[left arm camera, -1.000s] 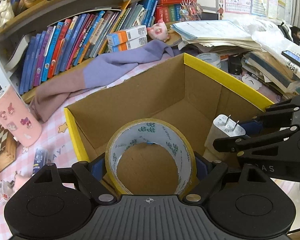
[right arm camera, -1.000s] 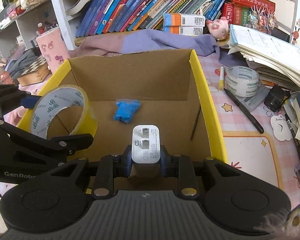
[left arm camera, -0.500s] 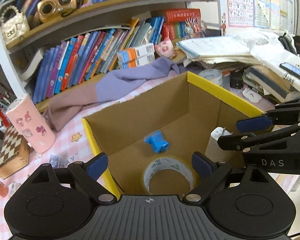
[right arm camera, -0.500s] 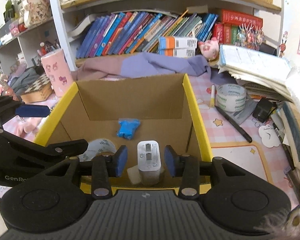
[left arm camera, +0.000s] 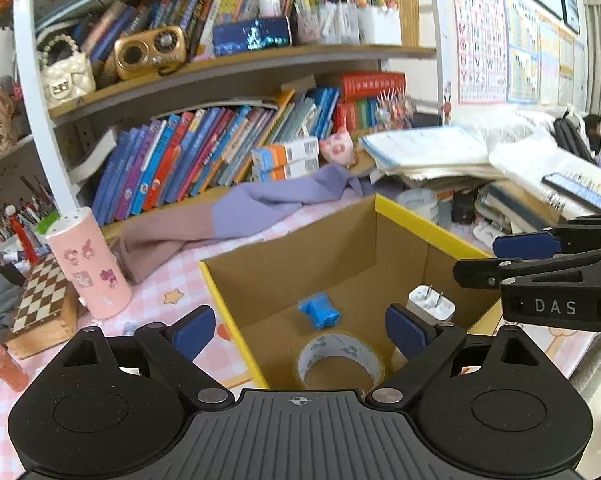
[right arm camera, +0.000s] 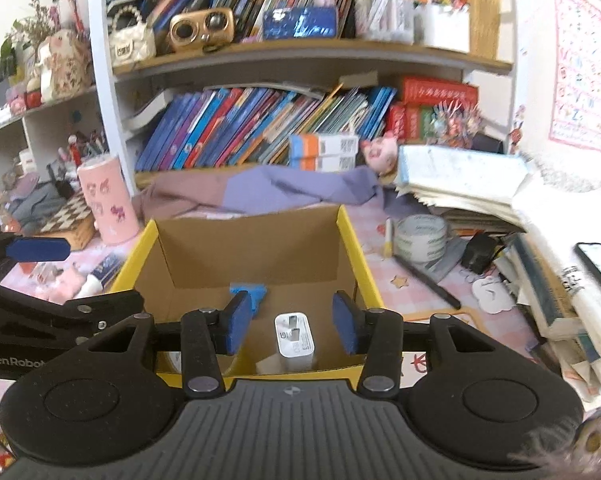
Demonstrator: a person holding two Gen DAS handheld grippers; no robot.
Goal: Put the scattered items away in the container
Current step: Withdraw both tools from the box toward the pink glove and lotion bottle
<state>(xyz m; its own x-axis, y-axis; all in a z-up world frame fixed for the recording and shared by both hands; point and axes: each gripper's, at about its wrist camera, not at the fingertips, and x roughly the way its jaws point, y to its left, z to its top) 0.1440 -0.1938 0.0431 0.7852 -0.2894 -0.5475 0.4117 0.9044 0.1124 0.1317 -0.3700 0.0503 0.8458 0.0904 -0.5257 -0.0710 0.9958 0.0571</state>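
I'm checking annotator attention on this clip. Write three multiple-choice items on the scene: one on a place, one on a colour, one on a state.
1. Where does the yellowish tape roll lie?
A. on the bookshelf
B. on the floor of the cardboard box
C. on the pink tablecloth

2. What colour is the crumpled item in the box?
A. red
B. green
C. blue

3. How is the right claw?
A. open and empty
B. shut on the white charger
C. shut on the tape roll

Key: 1 B, the roll rests inside the box walls. 2 C, it is plainly blue. 3 A, its pads stand apart either side of the charger, which stands on the box floor.
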